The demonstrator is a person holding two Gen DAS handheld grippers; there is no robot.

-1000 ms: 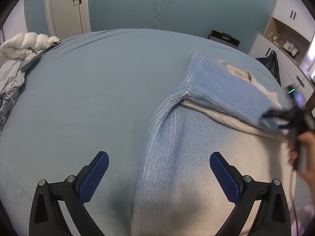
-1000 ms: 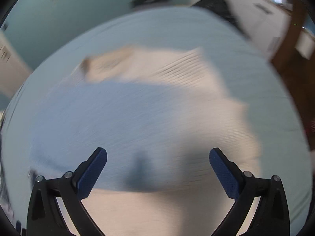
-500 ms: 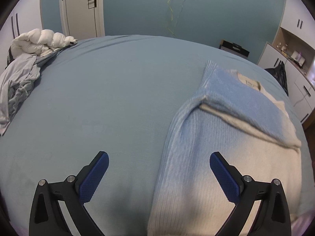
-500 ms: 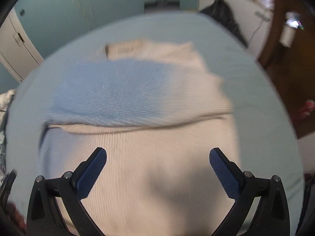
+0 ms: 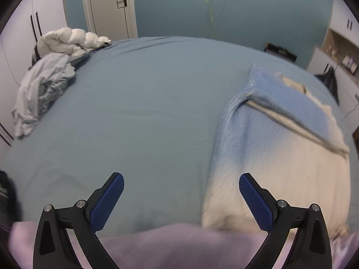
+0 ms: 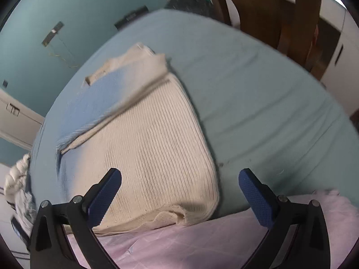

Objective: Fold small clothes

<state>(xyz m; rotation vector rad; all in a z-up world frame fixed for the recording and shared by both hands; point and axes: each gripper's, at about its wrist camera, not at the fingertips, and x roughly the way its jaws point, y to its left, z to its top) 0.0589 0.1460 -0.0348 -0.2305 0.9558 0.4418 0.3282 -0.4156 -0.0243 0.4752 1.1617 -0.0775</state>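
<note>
A knitted sweater [image 5: 276, 157], cream fading to light blue, lies flat on the blue bed sheet [image 5: 145, 112], with one blue sleeve folded across its chest. The right wrist view shows the same sweater [image 6: 157, 148] with its hem near the bed's front edge. My left gripper [image 5: 181, 198] hangs open above the sheet, beside the sweater's left edge, with nothing between its fingers. My right gripper [image 6: 180, 194] is open too, over the sweater's lower right corner and holding nothing.
A pink cloth [image 6: 202, 242] covers the near edge of the bed. A heap of grey and white laundry [image 5: 49, 71] sits at the bed's far left corner. Brown wooden furniture [image 6: 280, 18] and white cabinets [image 5: 336, 51] stand to the right.
Both grippers have pulled back towards the near edge of the bed, bringing the pink cloth into view. The right gripper has swung to the sweater's lower right corner.
</note>
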